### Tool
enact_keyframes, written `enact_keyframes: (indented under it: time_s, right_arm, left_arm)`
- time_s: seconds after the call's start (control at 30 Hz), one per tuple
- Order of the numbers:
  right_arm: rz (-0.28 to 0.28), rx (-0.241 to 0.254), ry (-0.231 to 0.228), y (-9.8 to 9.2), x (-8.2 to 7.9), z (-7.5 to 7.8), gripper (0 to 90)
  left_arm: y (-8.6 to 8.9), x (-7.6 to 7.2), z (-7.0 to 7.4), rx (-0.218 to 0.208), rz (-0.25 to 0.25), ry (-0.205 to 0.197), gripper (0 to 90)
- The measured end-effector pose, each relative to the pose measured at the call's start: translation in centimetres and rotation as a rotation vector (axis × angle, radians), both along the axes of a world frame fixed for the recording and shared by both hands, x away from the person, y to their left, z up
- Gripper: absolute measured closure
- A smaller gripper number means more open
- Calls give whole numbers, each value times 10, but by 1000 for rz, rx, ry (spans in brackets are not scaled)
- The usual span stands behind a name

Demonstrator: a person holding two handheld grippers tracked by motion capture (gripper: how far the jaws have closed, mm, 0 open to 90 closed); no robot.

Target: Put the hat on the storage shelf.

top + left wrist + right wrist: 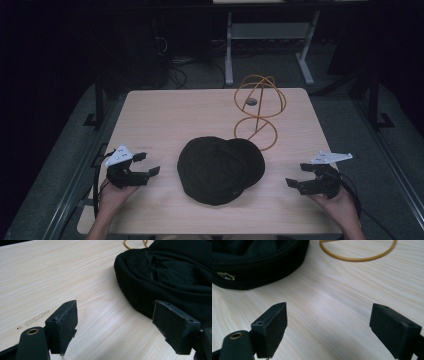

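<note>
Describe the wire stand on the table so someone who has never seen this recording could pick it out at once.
On the light wooden table, look to the far right part, just behind the black cap at the centre. There stands the wire stand: thin golden-orange wire bent into a round base ring with an open globe of hoops above. It is the scene's one see-through, upright thing.

A: Where does the high view sit?

B: Above the person's edge of the bench, looking forward and down, far enough back to take in the whole top with the black cap near its middle.

A: And the left gripper view?

B: Low and close on the left tongs, skimming the wood toward the cap, which lies just ahead to its right.

A: The right one?

B: Equally low on the right tongs, with the cap ahead to its left.

A: What's shared?

B: All three catch the cap and the wood around it; the wire stand beyond the cap also appears as a ring in the right gripper view.
</note>
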State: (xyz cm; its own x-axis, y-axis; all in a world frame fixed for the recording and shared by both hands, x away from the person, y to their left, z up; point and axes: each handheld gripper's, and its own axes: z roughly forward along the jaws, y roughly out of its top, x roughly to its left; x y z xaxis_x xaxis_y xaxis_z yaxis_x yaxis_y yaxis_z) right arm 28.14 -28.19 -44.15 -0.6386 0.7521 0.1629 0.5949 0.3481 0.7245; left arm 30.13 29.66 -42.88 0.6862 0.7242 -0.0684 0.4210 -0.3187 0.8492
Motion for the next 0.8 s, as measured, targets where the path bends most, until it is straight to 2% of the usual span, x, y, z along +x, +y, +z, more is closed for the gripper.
enact_keyframes:
  time_s: [0.17, 0.23, 0.37, 0.4, 0.47, 0.63, 0.8]
  right_arm:
    - [16, 6, -1, 7, 0, 2, 143]
    - [32, 3, -15, 13, -3, 6, 144]
    - [47, 10, -50, 20, -6, 15, 147]
    - [47, 10, -50, 20, -6, 15, 147]
    - [64, 41, -52, 24, -7, 19, 147]
    - [99, 61, -63, 33, -8, 28, 161]
    - [137, 59, -81, 44, -10, 37, 161]
  left_arm:
    - [0, 1, -3, 5, -4, 30, 182]
    - [1, 1, -3, 10, -9, 25, 182]
    - [3, 0, -2, -8, -3, 27, 182]
    - [3, 0, -2, -8, -3, 27, 181]
    - [4, 0, -2, -15, 2, 32, 181]
    - [3, 2, -4, -8, 1, 45, 182]
    - [3, 3, -4, -12, 6, 50, 182]
